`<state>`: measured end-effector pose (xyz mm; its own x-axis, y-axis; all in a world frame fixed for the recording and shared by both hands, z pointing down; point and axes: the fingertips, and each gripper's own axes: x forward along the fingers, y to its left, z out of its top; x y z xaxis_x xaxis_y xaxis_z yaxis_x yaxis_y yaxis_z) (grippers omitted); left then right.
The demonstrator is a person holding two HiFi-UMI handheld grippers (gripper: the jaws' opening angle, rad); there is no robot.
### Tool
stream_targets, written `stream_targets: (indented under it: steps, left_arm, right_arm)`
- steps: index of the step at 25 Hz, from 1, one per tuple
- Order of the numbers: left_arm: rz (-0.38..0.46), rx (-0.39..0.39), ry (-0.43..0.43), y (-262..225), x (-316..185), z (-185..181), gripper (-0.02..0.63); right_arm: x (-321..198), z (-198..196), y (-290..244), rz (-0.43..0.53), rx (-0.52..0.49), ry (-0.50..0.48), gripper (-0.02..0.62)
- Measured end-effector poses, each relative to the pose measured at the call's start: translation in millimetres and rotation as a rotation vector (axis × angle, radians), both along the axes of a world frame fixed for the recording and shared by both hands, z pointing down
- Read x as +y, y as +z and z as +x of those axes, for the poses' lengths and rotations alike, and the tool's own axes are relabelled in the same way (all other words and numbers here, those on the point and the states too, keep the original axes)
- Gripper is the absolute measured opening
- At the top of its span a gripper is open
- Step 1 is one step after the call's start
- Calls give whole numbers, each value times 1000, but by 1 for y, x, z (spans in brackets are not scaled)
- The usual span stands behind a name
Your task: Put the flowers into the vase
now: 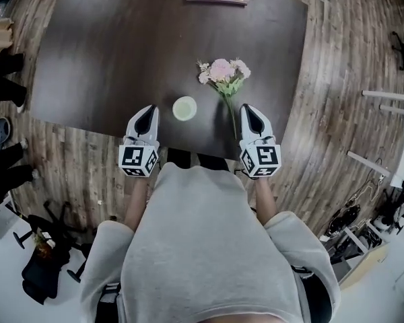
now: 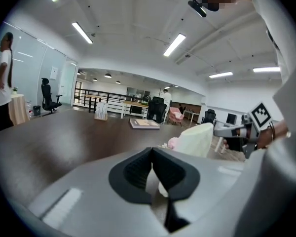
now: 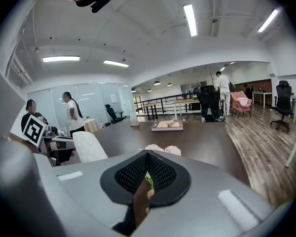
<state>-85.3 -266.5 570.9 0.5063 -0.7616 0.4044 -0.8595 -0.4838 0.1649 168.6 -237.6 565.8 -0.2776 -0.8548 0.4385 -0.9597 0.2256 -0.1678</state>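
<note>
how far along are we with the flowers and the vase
Nothing done yet: the flowers lie on the table beside the vase. In hand: nothing, as the left tongs and right tongs are shut and empty. Left: grasp the stem, lift, and stand it in the vase.

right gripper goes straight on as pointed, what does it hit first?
Probably the flowers: in the right gripper view their green stem sits dead ahead of the shut right gripper, blooms just beyond. It tilts down, so the table might come first.
</note>
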Motion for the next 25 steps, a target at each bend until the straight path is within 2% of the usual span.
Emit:
stream_targets:
  steps: [7,12,13,15,19,25]
  left_arm:
    - [-80,10,23,38,11,2,9]
    - [-84,18,35,40,5,4,9]
    - [-80,19,37,39,3,4,9]
    - [-73,24,38,37,-2,3,9]
    - [-71,33,38,35,-5,3,9]
    - [-80,43,18,36,-3,-1,9]
  right_arm:
    - [18,-3,48,-127,71,-22,-2]
    - [19,-4,66,-179,107,-32,0]
    - [19,-6,71,-199,106,-48,17]
    - [19,-12,85,-258,107,-93,176]
    - [14,-14,113,-383,175,-177,192]
    - [-7,-11,134,-476,217,-215,193]
